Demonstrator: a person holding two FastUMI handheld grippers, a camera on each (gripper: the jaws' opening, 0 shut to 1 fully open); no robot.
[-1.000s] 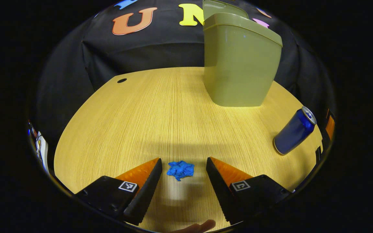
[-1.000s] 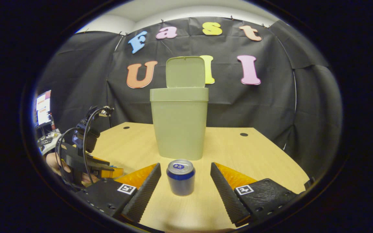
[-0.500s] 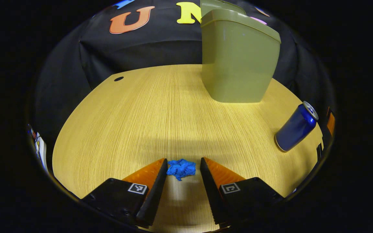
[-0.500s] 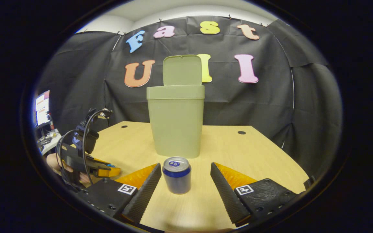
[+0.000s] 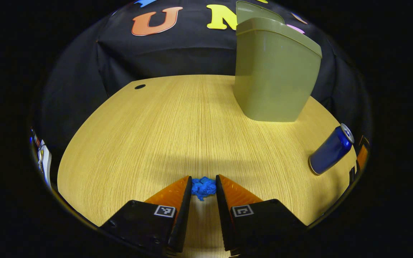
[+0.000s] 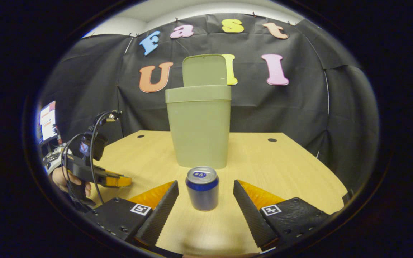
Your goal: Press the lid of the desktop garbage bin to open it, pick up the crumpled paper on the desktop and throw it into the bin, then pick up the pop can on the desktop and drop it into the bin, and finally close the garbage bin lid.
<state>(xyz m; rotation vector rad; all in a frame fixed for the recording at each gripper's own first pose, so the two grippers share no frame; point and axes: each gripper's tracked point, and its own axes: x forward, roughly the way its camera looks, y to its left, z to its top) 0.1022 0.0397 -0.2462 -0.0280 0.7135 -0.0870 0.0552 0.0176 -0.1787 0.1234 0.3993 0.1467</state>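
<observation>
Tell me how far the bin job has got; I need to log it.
Done: the bin's lid stands open. In hand: the left tongs are closed on the crumpled paper at the desktop. Left: drop it into the bin, then the pop can, upright between the open right tongs, and close the lid.

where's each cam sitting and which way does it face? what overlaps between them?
Left gripper view: rides the left gripper, low over the table, looking along its own fingers pinching the crumpled paper.
Right gripper view: rides the right gripper, facing the booth wall; its own open fingers flank the pop can; a hand shows at left.
Shared: garbage bin with raised lid, can, table.
</observation>
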